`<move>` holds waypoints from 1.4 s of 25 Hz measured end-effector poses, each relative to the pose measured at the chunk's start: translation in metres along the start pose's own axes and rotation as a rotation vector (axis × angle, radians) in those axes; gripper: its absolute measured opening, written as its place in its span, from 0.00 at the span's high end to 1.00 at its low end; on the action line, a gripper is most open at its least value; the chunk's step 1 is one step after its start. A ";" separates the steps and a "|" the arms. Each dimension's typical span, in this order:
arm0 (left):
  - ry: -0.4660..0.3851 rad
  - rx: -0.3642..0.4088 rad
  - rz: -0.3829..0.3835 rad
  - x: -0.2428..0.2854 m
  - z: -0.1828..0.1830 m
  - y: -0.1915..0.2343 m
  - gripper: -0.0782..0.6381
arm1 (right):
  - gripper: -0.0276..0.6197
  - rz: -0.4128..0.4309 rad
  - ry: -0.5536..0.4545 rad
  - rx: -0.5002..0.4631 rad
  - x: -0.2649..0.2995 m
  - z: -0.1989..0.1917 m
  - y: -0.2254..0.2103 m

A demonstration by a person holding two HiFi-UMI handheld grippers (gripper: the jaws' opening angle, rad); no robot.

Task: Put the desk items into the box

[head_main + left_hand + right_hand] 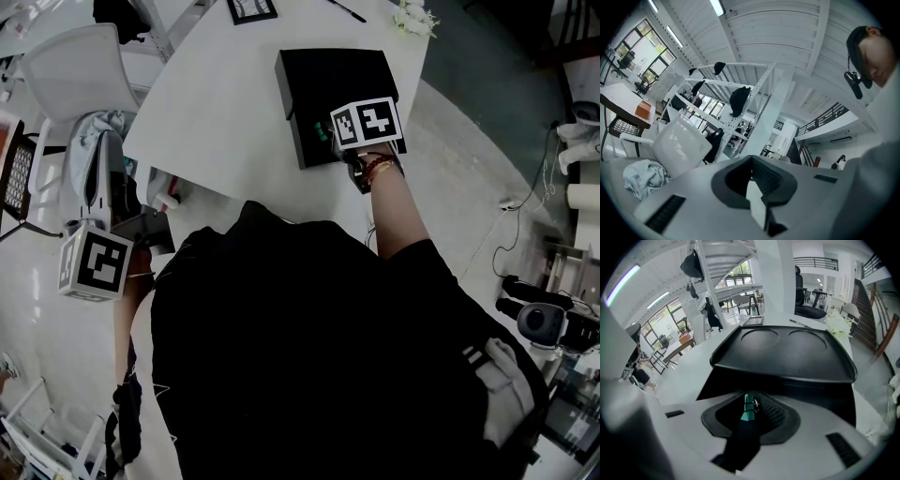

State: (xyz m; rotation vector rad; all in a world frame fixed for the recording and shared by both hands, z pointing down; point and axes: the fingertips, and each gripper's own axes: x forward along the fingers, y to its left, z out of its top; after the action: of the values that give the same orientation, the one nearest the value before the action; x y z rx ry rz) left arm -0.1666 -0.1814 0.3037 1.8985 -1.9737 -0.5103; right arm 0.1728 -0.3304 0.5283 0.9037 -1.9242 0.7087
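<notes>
The left gripper [751, 190] is held level at the person's left side, low beside the torso, its jaws a little apart; its marker cube [94, 263] faces upward toward the head view. The bare right forearm [398, 214] extends forward, with bands at the wrist [379, 169]. The right gripper [752, 409] tilts steeply downward, its jaws partly apart.

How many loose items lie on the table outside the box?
3, all at the far edge: a black frame, a black pen and white flowers. The picture's edge may hide more.
</notes>
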 end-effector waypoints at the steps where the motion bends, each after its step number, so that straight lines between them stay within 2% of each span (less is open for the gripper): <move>1: -0.001 -0.002 0.000 0.000 0.000 0.000 0.88 | 0.80 -0.001 -0.003 -0.001 0.000 0.001 0.000; 15: -0.022 0.007 -0.010 -0.012 0.012 -0.002 0.88 | 0.80 -0.029 -0.084 0.012 -0.016 0.012 0.001; 23: 0.011 0.021 -0.087 -0.013 0.024 -0.009 0.88 | 0.82 -0.105 -0.255 0.178 -0.049 0.015 -0.002; 28: 0.043 0.030 -0.127 -0.025 0.034 -0.007 0.88 | 0.85 -0.144 -0.335 0.255 -0.073 0.003 0.009; 35: 0.086 0.029 -0.165 -0.045 0.042 0.004 0.88 | 0.88 -0.174 -0.362 0.327 -0.088 -0.024 0.042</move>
State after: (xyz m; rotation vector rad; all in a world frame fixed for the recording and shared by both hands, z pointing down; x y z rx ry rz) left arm -0.1888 -0.1358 0.2685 2.0767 -1.7901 -0.4386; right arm 0.1820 -0.2607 0.4564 1.4684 -2.0382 0.8110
